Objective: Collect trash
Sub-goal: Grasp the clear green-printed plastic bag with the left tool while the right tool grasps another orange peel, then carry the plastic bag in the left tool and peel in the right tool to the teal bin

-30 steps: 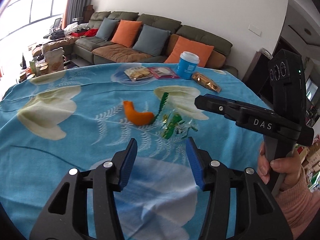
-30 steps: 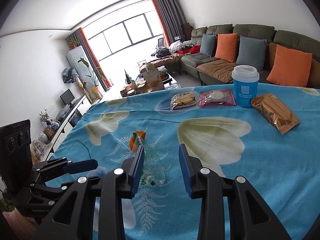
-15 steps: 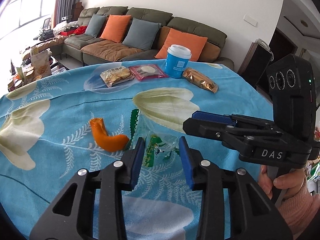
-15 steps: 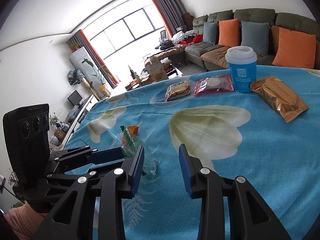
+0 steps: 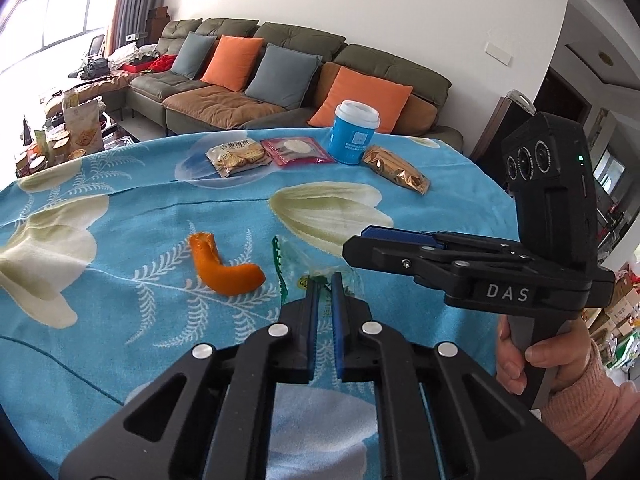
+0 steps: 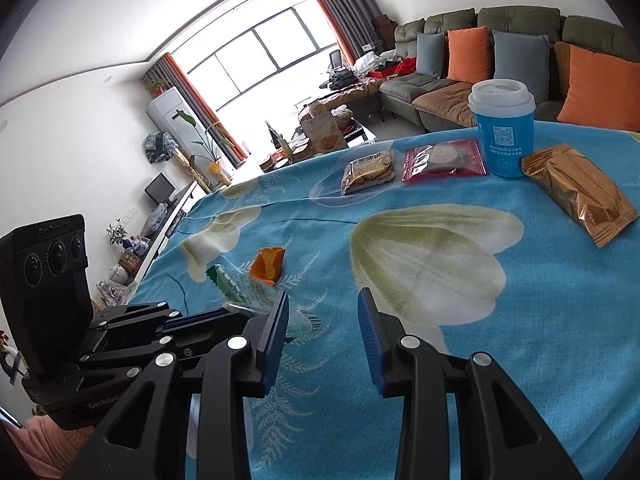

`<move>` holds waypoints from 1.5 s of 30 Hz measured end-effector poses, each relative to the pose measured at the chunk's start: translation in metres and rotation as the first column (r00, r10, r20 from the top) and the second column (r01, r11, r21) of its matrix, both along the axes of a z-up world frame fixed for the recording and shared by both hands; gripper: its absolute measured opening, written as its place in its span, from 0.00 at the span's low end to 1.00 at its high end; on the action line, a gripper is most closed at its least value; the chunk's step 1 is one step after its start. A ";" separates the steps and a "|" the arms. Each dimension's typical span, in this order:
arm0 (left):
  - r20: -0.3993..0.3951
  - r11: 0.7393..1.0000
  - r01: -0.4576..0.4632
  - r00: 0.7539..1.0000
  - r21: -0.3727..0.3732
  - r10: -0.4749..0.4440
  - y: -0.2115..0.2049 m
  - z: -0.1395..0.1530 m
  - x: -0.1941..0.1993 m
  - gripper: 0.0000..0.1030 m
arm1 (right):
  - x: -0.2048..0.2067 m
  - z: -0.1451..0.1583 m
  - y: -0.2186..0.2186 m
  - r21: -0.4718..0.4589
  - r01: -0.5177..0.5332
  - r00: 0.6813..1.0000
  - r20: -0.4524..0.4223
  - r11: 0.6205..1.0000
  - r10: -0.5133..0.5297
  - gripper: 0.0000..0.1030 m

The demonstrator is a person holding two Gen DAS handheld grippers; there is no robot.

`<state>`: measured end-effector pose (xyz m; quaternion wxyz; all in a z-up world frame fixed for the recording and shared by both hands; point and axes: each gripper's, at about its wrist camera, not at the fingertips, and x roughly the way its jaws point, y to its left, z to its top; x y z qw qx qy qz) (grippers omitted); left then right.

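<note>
Left tool: pads pressed nearly together, pinching the near edge of the wrapper.
Wrapper: clear film, green zigzag edge, green print; far part on the cloth, near part caught between the pads.
Right tool: jaws partly spread, nothing between them; it hovers just right of the wrapper. Whether its left finger touches the film is hard to tell.
Right hand: wrapped round the right tool's grip, pink sleeve at the wrist.
Peel: orange, curled, on the cloth just left of the wrapper, apart from both tools.
Far side of surface: cracker pack, red packet, blue cup with white lid, gold packet, in a row.
Beyond: green sofa with orange and grey cushions.
</note>
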<state>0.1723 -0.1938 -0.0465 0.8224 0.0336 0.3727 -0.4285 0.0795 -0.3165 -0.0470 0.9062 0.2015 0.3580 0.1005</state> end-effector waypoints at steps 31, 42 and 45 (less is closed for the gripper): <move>0.002 0.919 -0.393 0.920 -0.027 0.393 0.232 0.005 -0.040 0.07 | 0.034 0.006 0.095 -0.190 -0.191 0.982 -0.025 0.963 0.190 0.09; 0.027 0.892 -0.450 0.892 -0.050 0.452 0.268 0.019 -0.062 0.07 | 0.006 0.023 0.155 -0.138 -0.294 0.952 0.041 0.946 0.303 0.09; 0.029 0.882 -0.468 0.882 -0.055 0.469 0.278 0.021 -0.067 0.07 | 0.003 0.023 0.174 -0.133 -0.332 0.939 0.048 0.934 0.340 0.09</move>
